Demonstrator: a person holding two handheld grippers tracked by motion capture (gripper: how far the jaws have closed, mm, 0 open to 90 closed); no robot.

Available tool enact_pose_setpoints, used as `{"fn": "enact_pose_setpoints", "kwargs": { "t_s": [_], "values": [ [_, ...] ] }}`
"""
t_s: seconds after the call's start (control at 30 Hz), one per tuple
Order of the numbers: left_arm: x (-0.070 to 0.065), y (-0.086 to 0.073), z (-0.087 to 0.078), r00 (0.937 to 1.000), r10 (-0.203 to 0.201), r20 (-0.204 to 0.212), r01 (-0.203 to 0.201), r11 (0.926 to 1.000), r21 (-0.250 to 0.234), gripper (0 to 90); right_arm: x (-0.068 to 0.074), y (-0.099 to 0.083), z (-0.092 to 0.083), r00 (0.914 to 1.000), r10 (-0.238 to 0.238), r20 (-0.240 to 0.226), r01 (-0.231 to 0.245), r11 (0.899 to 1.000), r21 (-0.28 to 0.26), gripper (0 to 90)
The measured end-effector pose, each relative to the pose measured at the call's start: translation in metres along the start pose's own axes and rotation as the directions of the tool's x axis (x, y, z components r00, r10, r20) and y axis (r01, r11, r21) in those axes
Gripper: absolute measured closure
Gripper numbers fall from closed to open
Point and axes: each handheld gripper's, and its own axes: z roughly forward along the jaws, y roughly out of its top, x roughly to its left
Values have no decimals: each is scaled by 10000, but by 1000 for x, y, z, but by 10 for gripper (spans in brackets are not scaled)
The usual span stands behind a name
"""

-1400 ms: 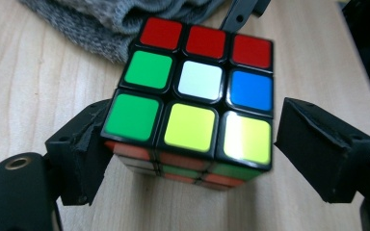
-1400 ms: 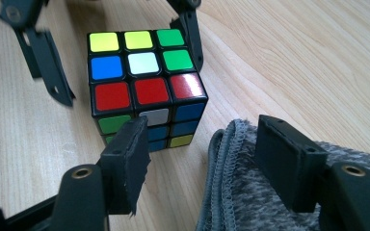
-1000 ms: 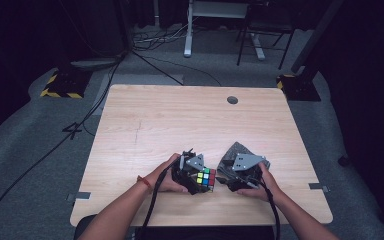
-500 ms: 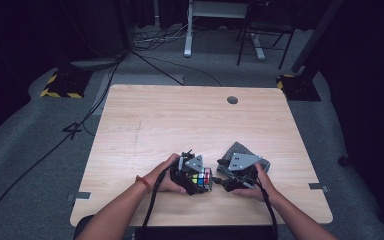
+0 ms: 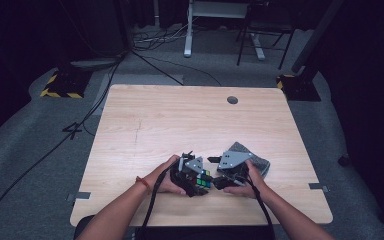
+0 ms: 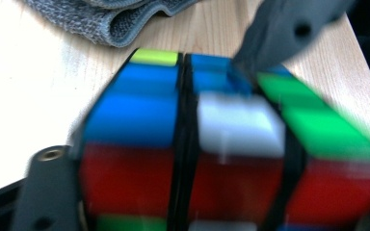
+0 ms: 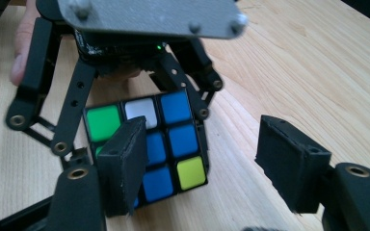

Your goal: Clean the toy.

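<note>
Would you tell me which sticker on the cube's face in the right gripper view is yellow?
The sticker at the lower right corner; the others showing are blue, white or green.

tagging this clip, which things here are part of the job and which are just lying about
In the job:
- cube, in the left tool
- right tool, jaws open, one pad before the cube's face

Lying about:
- grey cloth under the right hand
- table
- cables on the floor

A dark lab: bare wooden table (image 5: 170, 120), floor cables (image 5: 45, 150), hazard-striped stand base (image 5: 60, 87).
</note>
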Motion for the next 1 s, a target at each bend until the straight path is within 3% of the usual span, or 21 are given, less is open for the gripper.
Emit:
{"fn": "enact_pose_setpoints", "kwargs": {
  "t_s": [0.17,0.27,0.37,0.43,0.57,0.63,0.9,1.0],
  "values": [
    [0,-3,-6,9998,-215,-47,214,9996,-158,231,7,7,3,9991,-405,-149,409,9989,234,345],
    [-1,-4,-10,9999,-85,-97,85,10000,-47,231,9,9,5,9976,-675,-147,681,9967,443,346],
    [-3,-7,-11,9999,-38,-100,41,9997,233,244,6,10,3,9992,-379,-135,381,9992,155,346],
    [-4,-9,-12,9999,-69,-149,73,9996,291,234,5,9,4,9990,-417,-131,421,9987,301,343],
    [-6,-10,-19,9983,-93,-577,114,9993,348,217,2,3,0,9995,-239,-216,244,9994,256,341],
    [-10,-11,-23,9957,-121,-920,160,9990,412,207,0,1,-2,9997,-108,-231,113,9996,253,341],
    [-6,-28,-41,9882,-667,-1377,723,9967,361,167,-4,-6,-5,9998,-50,-180,58,9990,451,341],
    [-2,-35,-49,9810,-959,-1686,1014,9946,241,166,-5,-7,-8,9999,-94,-105,99,9987,509,340]
  ]
}}
